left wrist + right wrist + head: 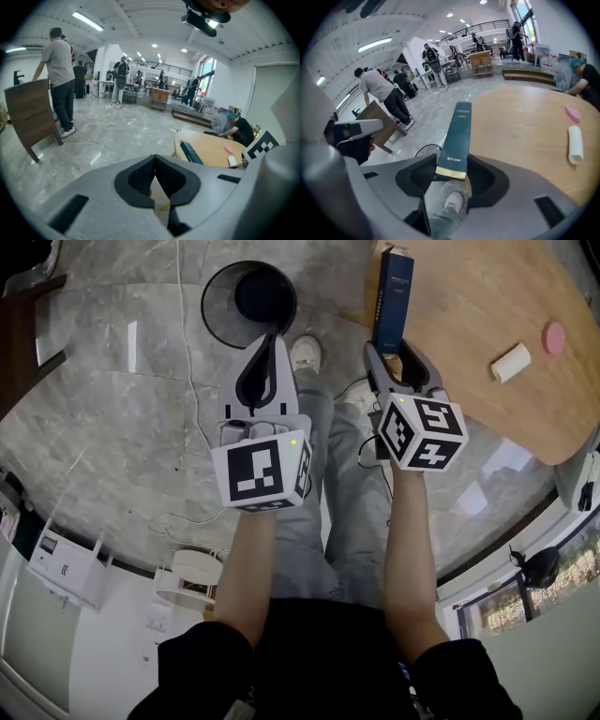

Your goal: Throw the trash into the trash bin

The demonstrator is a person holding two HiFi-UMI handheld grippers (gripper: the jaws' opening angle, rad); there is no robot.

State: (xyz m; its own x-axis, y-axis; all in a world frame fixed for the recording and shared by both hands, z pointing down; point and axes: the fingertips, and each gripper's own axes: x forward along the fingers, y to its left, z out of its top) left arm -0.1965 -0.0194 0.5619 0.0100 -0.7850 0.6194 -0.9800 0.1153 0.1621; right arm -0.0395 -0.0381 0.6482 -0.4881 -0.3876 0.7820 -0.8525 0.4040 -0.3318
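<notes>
Nearest, the right hand-held gripper [399,359] is clamped on the lower end of a tall dark teal box [392,296]. It holds the box upright, probably for carrying to the bin. Beside it, the left hand-held gripper [268,345] has its jaws together and empty. Ahead on the floor stands the open trash bin [221,315]. On the wooden bench [469,306] to the right lie a white roll [511,363] and a pink item [555,336].
</notes>
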